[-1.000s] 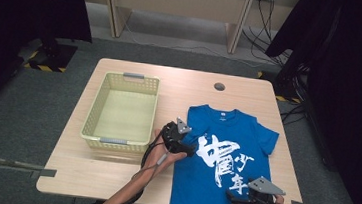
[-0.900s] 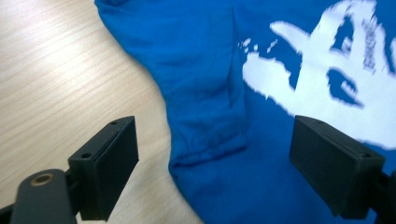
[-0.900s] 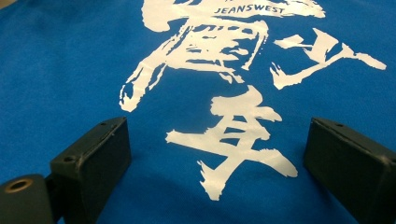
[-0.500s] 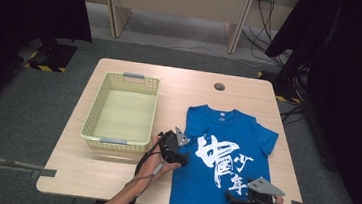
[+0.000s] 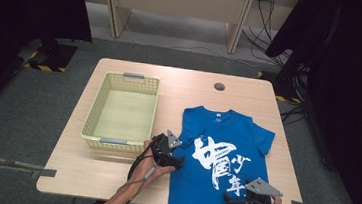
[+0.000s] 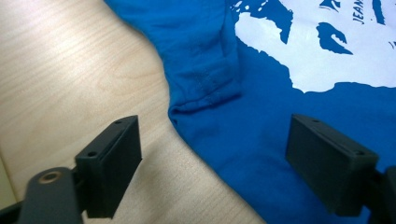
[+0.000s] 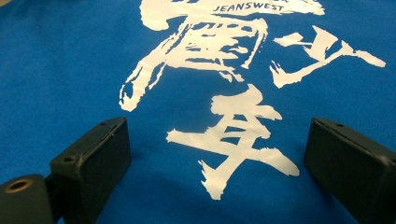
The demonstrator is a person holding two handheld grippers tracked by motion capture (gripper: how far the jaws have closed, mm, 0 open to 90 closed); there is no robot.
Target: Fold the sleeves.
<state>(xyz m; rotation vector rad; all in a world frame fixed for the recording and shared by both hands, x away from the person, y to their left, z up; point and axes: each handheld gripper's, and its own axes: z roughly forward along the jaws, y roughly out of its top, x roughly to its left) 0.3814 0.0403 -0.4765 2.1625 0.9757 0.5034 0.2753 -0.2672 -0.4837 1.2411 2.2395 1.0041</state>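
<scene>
From the high view, a blue T-shirt (image 5: 221, 161) with a white brush-lettered print lies spread flat, front up, on the wooden table (image 5: 111, 180), just to the right of an empty pale-yellow plastic basket (image 5: 99, 105). The left gripper (image 5: 177, 162) sits at the shirt's edge nearest the basket, beside the folded-in sleeve. The right gripper (image 5: 229, 203) rests over the shirt's bottom hem, well apart from the basket.

In the left gripper view, the left gripper (image 6: 212, 158) has its jaws spread wide with nothing pinched; they have just been opening a little. One jaw is over bare table, the other over blue cloth, so the shirt's side edge runs between them. The short sleeve (image 6: 205, 77) lies tucked inward just ahead, its stitched cuff showing.

In the right gripper view, the right gripper (image 7: 217, 163) is likewise spread and empty, straddling the lower part of the white print (image 7: 224, 98) above flat fabric.

The shirt looks like light, limp knit cotton: it should sag and drape from any pinch and wrinkle if dragged, though it is not fragile. The printed area is probably a little stiffer. Edges give the best hold, since flat cloth offers nothing to bite: the side seam below the sleeve for the left, the hem for the right.
</scene>
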